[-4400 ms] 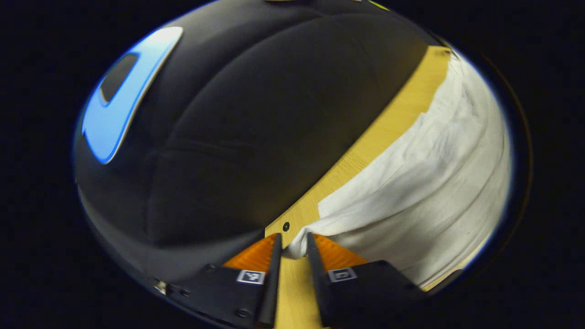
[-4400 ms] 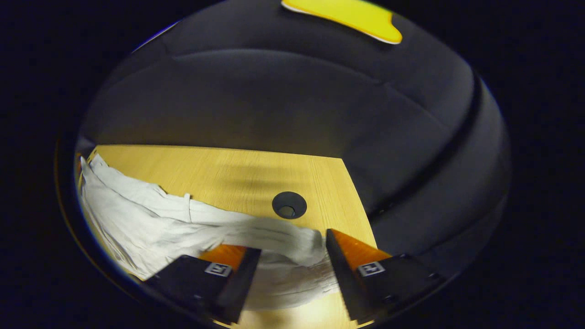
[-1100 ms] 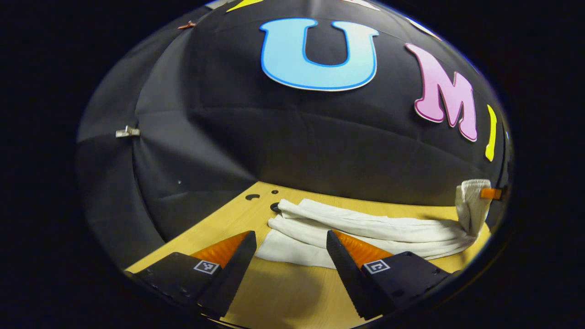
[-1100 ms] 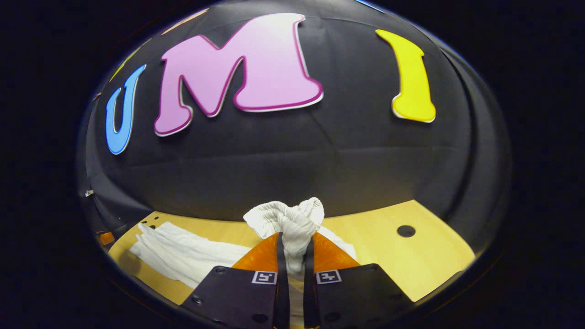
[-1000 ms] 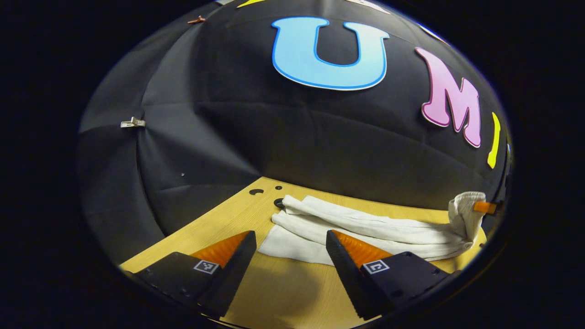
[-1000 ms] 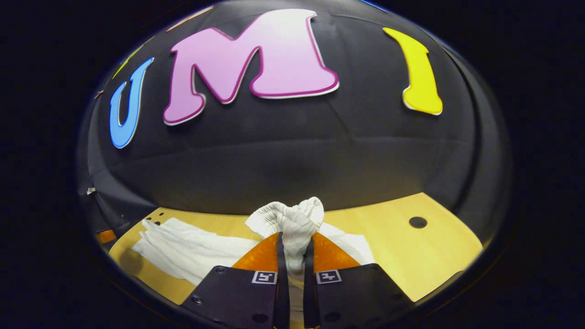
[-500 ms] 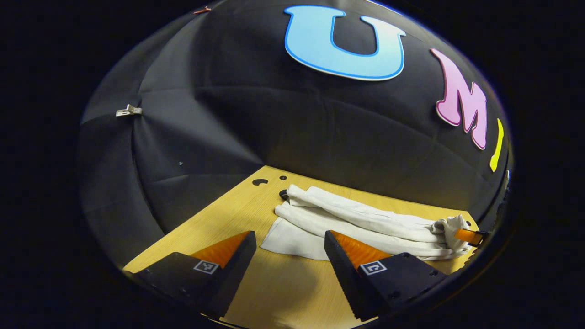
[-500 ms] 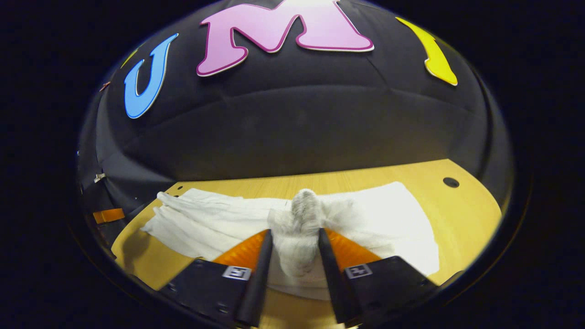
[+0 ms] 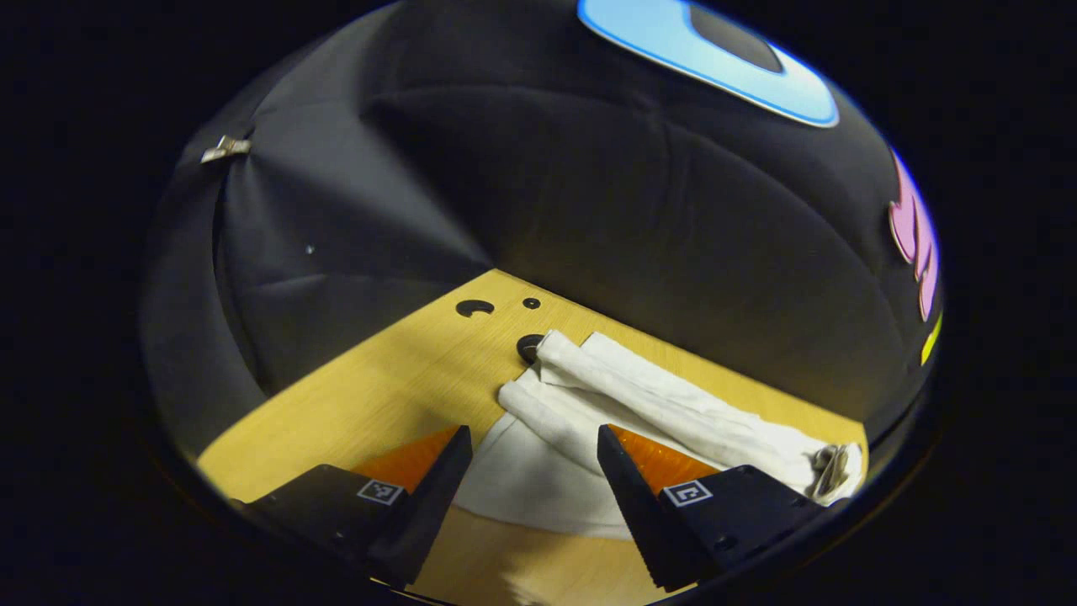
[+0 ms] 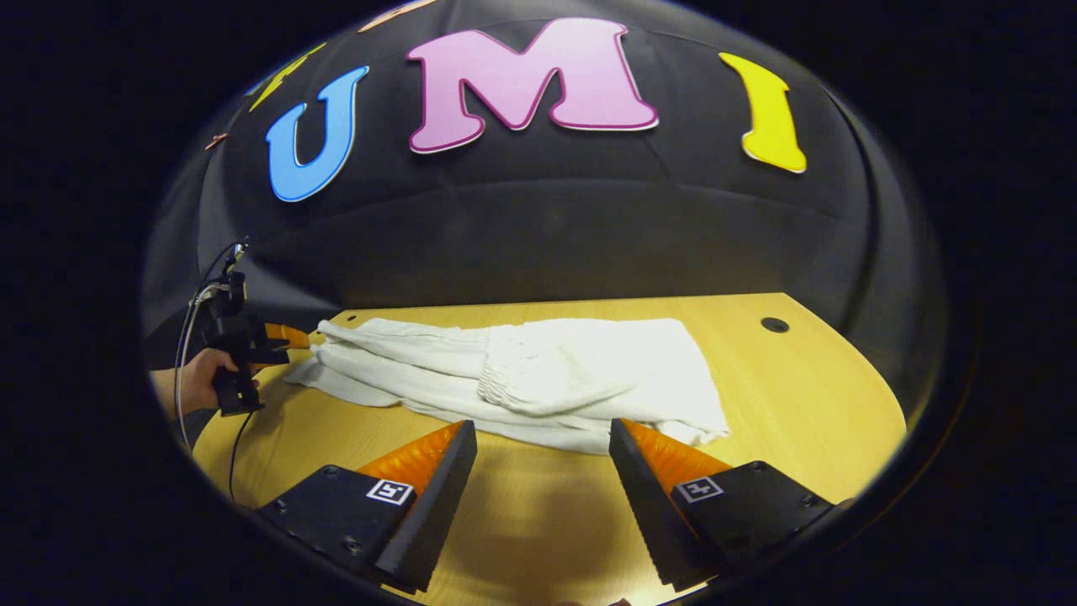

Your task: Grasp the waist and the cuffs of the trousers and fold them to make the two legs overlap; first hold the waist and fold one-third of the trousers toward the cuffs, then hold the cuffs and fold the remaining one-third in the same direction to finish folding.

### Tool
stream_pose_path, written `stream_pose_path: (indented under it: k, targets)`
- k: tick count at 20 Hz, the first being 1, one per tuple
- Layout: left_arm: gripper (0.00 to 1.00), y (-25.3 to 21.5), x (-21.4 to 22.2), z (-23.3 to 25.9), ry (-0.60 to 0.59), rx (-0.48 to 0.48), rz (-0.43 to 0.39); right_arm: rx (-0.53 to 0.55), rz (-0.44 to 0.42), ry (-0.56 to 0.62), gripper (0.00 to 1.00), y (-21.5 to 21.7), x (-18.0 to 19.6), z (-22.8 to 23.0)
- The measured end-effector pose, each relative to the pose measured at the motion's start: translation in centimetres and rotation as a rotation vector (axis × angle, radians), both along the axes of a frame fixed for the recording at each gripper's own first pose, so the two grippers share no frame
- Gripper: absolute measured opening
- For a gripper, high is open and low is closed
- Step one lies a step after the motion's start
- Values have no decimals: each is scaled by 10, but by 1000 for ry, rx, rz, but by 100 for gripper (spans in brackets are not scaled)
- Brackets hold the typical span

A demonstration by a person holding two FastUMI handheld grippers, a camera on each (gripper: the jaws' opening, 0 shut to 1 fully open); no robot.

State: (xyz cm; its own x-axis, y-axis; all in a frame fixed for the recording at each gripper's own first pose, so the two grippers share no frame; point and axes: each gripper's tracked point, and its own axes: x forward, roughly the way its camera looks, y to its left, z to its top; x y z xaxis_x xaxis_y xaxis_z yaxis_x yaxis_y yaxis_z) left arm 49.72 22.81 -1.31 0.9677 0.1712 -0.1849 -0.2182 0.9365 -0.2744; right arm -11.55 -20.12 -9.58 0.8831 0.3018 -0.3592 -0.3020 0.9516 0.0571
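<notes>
Now both hand-held grippers, left (image 9: 532, 446) and right (image 10: 543, 438), gape wide over the table (image 10: 808, 396), trousers (image 10: 538, 379) lying waist-folded.

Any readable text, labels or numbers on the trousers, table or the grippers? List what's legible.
Trousers: no text, tag or brand visible.
Table: no text; bare wood with a round hole.
Left gripper: square black-and-white coded markers behind each finger; patterns, not words.
Right gripper: the same kind of coded markers; no letters or numbers to read.
</notes>
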Motion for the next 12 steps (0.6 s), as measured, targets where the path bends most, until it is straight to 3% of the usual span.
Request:
stream_pose_path:
  k: [3,5,9,12]
  targets:
    - [96,7,33,-1,55,117,3,18,-99,60,99,-44,-39,-6]
    - [96,21,41,-16,137,215,76,0,-125,87,99,-60,-49,-12]
    - [98,15,44,-29,169,246,88,-26,-135,107,99,-75,-45,-20]
    - [96,9,43,-26,174,298,23,-13,-130,103,99,-78,-41,-22]
